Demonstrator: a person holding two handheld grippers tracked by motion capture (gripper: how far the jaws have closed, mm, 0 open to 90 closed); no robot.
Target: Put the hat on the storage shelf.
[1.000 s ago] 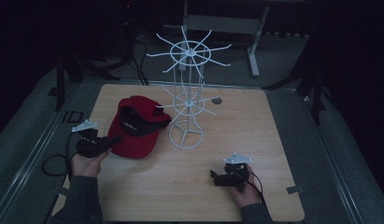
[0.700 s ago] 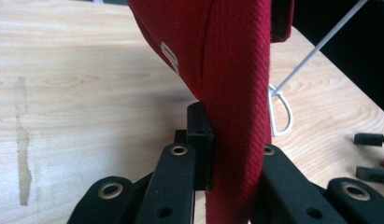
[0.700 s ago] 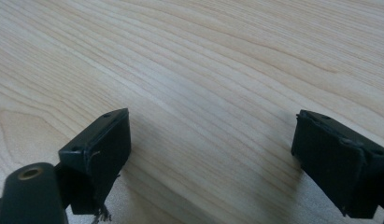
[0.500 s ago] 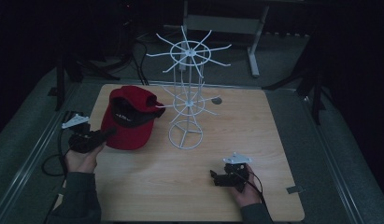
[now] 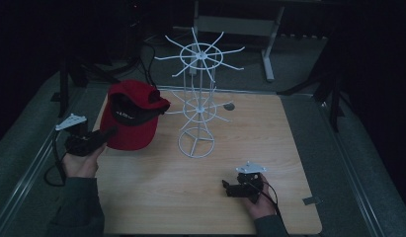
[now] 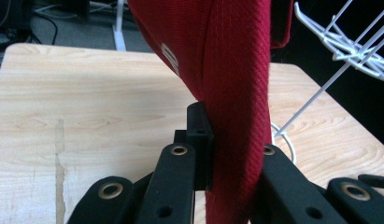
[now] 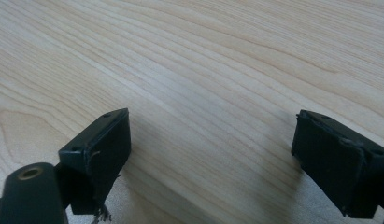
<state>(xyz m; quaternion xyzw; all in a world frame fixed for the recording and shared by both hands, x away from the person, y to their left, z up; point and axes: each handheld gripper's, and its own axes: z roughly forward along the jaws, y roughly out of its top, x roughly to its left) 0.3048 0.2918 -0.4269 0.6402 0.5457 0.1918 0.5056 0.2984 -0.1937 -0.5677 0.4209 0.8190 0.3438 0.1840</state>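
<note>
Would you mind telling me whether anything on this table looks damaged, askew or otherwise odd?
Little stands out. The right gripper, open over bare table, has a frayed bit at the bottom of one pad. The red cap hangs tilted, pinched by its brim in the left gripper, beside the upright white wire rack.

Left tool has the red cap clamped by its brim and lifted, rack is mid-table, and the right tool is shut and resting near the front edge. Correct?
Not quite: the right tool is open. The right gripper view shows its jaws wide apart over bare table. The rest holds: the left tool clamps the cap.
</note>
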